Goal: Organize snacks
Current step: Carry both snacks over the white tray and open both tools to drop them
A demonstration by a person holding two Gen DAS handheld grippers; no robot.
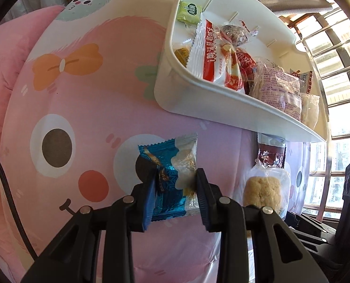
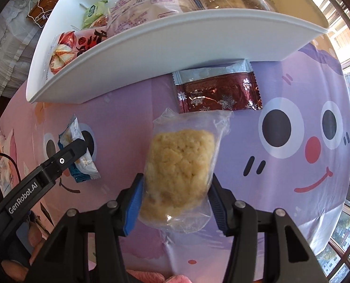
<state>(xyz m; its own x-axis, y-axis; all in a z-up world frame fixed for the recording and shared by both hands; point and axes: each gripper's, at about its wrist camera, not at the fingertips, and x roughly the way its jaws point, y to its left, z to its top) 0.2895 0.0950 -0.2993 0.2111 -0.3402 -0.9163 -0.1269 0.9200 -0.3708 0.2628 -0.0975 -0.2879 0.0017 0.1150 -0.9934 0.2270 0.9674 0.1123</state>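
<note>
Carrying both snacks to the white bin (image 1: 222,94) looks like the step: the left gripper (image 1: 176,188) pinches the blue-wrapped snack (image 1: 168,165), the right gripper (image 2: 175,198) the clear-bagged crumbly cake (image 2: 178,165), both above the cartoon cloth (image 2: 281,82). Lift each over the near wall before letting go, and mind the red foil packet (image 2: 217,89) lying against the bin.

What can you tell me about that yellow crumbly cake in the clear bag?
The crumbly cake is a pale yellow, rough-surfaced block sealed in a clear, crinkled plastic wrapper with loose ends. The right gripper is shut on its lower part, pads pressing both sides. It sits above the cartoon-printed cloth, just below a dark red snowflake-patterned packet.
</note>
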